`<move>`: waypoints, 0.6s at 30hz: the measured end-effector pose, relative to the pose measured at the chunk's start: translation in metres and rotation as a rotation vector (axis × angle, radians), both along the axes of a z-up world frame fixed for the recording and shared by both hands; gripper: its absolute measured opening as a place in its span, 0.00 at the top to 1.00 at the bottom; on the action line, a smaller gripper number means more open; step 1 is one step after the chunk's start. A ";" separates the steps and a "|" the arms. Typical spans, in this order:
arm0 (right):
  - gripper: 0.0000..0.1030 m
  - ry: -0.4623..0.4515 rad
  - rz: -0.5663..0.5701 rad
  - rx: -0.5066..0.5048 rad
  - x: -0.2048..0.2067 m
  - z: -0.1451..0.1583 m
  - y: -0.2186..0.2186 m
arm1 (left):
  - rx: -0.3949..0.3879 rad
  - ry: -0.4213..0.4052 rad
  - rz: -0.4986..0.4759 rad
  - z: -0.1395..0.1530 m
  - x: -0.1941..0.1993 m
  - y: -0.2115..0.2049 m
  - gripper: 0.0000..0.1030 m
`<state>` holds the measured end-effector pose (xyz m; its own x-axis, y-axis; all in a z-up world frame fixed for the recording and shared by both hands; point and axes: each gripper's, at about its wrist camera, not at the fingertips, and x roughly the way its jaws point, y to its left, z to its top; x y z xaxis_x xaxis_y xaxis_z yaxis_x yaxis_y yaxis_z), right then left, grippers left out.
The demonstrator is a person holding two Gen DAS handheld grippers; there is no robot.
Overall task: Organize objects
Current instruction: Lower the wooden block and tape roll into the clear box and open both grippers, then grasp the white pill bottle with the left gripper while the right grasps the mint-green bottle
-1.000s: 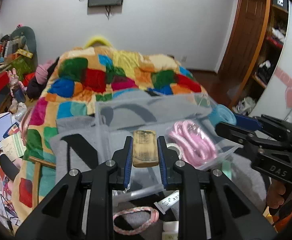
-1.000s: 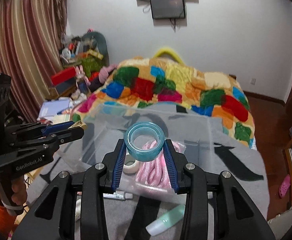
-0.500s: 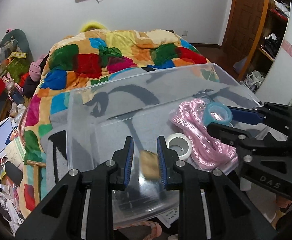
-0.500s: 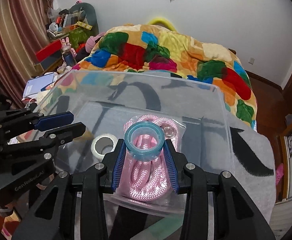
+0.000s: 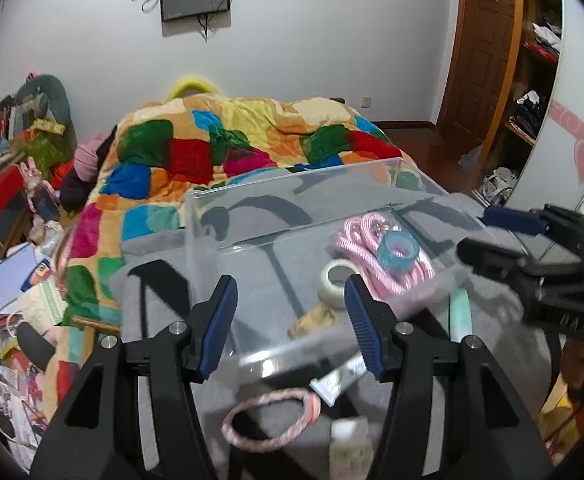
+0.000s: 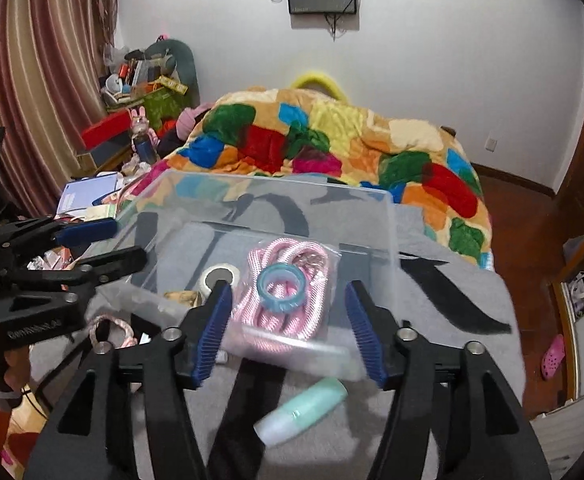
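A clear plastic bin [image 5: 292, 188] [image 6: 387, 216] stands on a grey cloth. In it lie a bagged pink rope [image 5: 367, 248] [image 6: 288, 312], a blue tape ring [image 5: 399, 249] [image 6: 280, 287] on top of the rope, a white tape roll [image 5: 333, 280] [image 6: 219, 276] and a tan block [image 5: 311, 318] [image 6: 180, 296]. My left gripper [image 5: 292, 320] is open and empty at the bin's near wall. My right gripper [image 6: 288, 328] is open and empty, just short of the rope.
On the grey cloth in front of the bin lie a pink braided ring [image 5: 272, 416] [image 6: 110, 330], a mint tube [image 6: 301, 410] [image 5: 460, 312], a small sachet [image 5: 337, 380] and a bottle cap [image 5: 349, 446]. A patchwork quilt [image 5: 228, 148] covers the bed behind. Clutter lies left.
Both grippers opened and drew back. The tan block dropped from the left gripper into the bin; the blue tape ring dropped from the right gripper onto the pink rope.
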<state>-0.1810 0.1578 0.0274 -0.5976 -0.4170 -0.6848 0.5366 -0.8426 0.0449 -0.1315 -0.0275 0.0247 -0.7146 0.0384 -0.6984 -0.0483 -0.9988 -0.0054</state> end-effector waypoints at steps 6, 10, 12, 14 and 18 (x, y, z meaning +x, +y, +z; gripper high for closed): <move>0.37 -0.006 -0.052 0.015 0.016 -0.011 0.022 | -0.011 0.019 -0.017 -0.004 0.035 0.004 0.46; 0.37 -0.050 -0.082 0.023 0.018 -0.030 0.030 | -0.001 0.023 -0.028 -0.010 0.052 0.008 0.46; 0.37 -0.076 -0.091 0.032 0.018 -0.041 0.029 | 0.005 0.022 -0.032 -0.015 0.059 0.012 0.46; 0.37 -0.108 -0.098 0.038 0.017 -0.053 0.027 | 0.007 0.018 -0.036 -0.021 0.065 0.016 0.46; 0.37 -0.164 -0.100 0.057 0.012 -0.072 0.017 | 0.042 -0.022 -0.055 -0.039 0.070 0.020 0.46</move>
<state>-0.1694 0.1749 -0.0441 -0.5121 -0.3189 -0.7975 0.4397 -0.8950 0.0756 -0.0616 -0.0075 -0.0141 -0.6953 0.1069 -0.7108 -0.1028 -0.9935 -0.0489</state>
